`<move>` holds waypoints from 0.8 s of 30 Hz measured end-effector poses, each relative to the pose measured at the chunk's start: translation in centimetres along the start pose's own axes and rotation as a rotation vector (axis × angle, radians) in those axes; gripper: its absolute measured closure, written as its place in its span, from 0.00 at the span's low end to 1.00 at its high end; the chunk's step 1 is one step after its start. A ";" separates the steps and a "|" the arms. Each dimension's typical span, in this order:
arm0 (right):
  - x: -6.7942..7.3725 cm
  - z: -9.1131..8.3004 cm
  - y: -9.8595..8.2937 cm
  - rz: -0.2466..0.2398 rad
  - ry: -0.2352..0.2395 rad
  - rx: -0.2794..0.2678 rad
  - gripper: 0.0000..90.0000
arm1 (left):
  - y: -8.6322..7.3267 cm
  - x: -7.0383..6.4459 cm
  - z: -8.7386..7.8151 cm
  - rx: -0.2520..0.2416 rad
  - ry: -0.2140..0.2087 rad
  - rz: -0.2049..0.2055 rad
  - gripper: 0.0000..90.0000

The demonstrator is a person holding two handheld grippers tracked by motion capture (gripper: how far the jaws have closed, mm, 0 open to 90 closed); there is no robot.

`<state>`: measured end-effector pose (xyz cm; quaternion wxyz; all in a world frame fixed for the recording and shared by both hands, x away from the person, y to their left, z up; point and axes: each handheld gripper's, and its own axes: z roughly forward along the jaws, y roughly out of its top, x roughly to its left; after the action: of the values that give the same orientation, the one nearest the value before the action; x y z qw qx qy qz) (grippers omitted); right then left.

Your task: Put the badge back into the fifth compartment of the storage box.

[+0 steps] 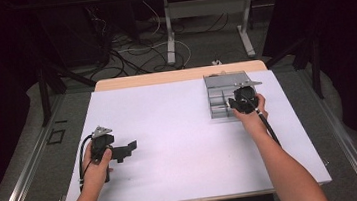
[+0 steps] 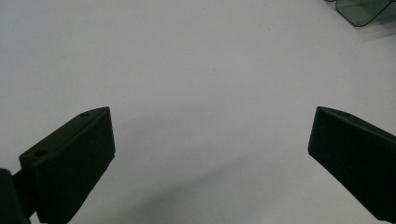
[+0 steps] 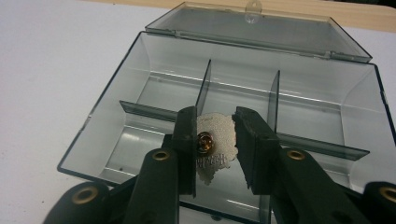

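Two handheld grippers work a white table (image 1: 181, 145). At far right, the right gripper (image 3: 215, 140) pinches a silver pin badge (image 3: 215, 151), its brass clasp facing the camera, over the near middle compartment of a clear, open divided box (image 3: 116, 88). At near left, the left gripper (image 2: 210, 149) rests with jaws spread wide, holding nothing.

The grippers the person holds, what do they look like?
Both are black. The left gripper has two chunky, flat-faced jaws, a grey three-cornered plate on top and a black cable looping by the hand. The right gripper has ribbed jaw faces and brass-coloured rivets on its links; its cable trails along the forearm. The forearms are bare, no sleeves.
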<state>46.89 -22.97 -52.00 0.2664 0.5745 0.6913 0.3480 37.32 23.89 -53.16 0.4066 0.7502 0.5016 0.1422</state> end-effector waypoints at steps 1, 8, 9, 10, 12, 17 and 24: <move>-0.1 0.1 -0.1 -0.001 0.000 0.003 0.78 | 0.0 0.0 0.0 0.000 0.000 0.001 0.01; -0.4 0.4 -0.3 0.018 -0.002 0.030 0.78 | 0.0 0.0 0.0 0.002 0.000 0.001 0.01; -0.4 0.4 -0.3 0.021 -0.006 0.032 0.78 | 0.0 0.0 0.0 0.002 0.000 0.001 0.01; -0.5 0.5 -0.3 0.014 -0.006 0.030 0.78 | 0.0 0.0 0.0 0.002 0.000 0.000 0.01; -0.5 0.6 -0.3 0.017 -0.003 0.034 0.78 | 0.0 0.0 0.0 0.003 -0.001 0.001 0.01; -0.5 0.7 -0.4 0.014 -0.003 0.039 0.78 | 0.0 0.0 0.0 0.000 0.000 -0.001 0.01; -0.5 0.7 -0.4 0.017 -0.002 0.041 0.78 | 0.0 0.0 0.0 0.000 -0.001 -0.001 0.01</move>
<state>47.29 -23.38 -52.76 0.2523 0.5861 0.6931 0.3354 37.33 23.87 -53.18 0.4069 0.7501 0.5017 0.1416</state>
